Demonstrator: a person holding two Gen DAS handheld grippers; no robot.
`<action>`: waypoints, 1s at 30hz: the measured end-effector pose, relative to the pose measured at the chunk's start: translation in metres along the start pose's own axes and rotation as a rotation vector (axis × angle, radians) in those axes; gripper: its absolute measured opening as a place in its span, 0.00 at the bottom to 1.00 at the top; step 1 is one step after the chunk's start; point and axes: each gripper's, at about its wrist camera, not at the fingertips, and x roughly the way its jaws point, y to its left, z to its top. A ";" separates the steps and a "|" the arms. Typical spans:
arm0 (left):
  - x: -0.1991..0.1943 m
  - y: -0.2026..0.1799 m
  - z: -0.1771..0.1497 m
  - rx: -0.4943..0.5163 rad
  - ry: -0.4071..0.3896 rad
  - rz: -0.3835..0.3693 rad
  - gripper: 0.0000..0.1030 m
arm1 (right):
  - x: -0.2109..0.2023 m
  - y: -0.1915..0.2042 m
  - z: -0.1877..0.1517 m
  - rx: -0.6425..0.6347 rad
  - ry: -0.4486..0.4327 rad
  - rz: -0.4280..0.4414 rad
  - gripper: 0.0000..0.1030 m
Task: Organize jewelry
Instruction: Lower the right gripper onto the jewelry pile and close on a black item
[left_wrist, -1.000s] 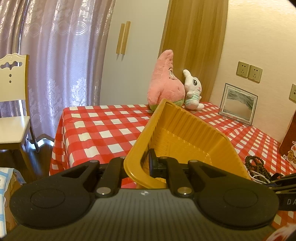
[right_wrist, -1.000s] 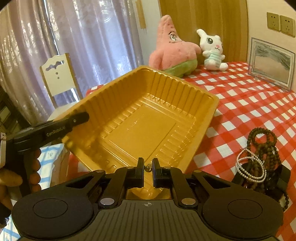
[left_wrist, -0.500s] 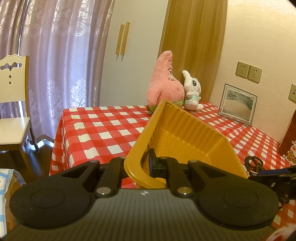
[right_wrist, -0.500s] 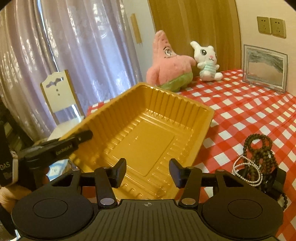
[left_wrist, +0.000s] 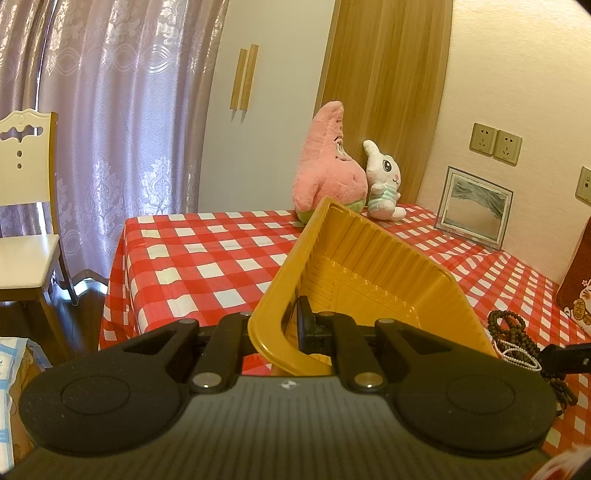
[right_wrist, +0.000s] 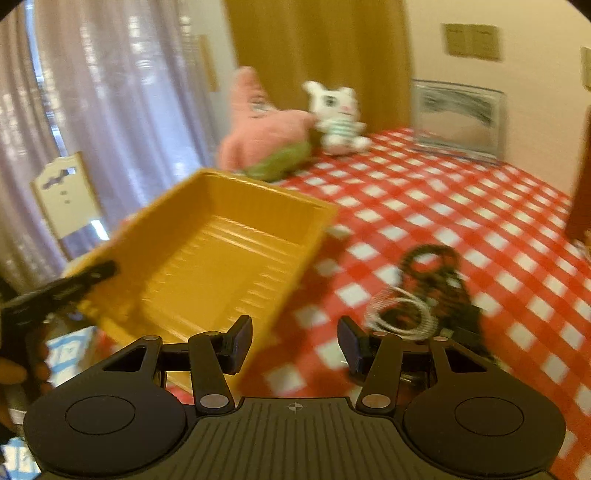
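Left wrist view: left gripper (left_wrist: 291, 332) pinches the tilted yellow tray (left_wrist: 369, 273) rim; right gripper (right_wrist: 293, 343) gapes empty. Bead bracelets (right_wrist: 432, 291) lie on the table (right_wrist: 443, 206), none sorted yet.

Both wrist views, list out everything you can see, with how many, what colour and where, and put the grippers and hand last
Tray: one, yellow, tilted, lifted by one corner at the table's near edge.
Dark bead strands: several, brown, on the cloth right of the tray.
Pearl strand: one, white, looped over the dark beads.
Tablecloth: one, red and white check, covering the table.
Star plush: one, pink, far end of the table.
Rabbit plush: one, white, beside the star plush.
Picture frame: one, silver, leaning on the wall.
Wall sockets: two together, beige.
Chair: one, cream, left of the table.
Curtain: mauve, behind.
Left gripper: black, shut on the tray's rim.
Right gripper: black, open, empty.
Hand: one, lower left edge of the right wrist view.
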 end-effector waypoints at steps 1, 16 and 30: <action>0.000 0.000 0.000 0.000 0.000 0.001 0.09 | -0.001 -0.008 -0.001 0.012 0.004 -0.026 0.50; -0.001 0.001 0.001 0.005 0.000 0.002 0.09 | 0.028 -0.094 -0.002 0.100 0.078 -0.295 0.50; 0.000 0.002 0.002 0.006 -0.002 0.003 0.09 | 0.012 -0.116 0.006 0.146 0.026 -0.274 0.23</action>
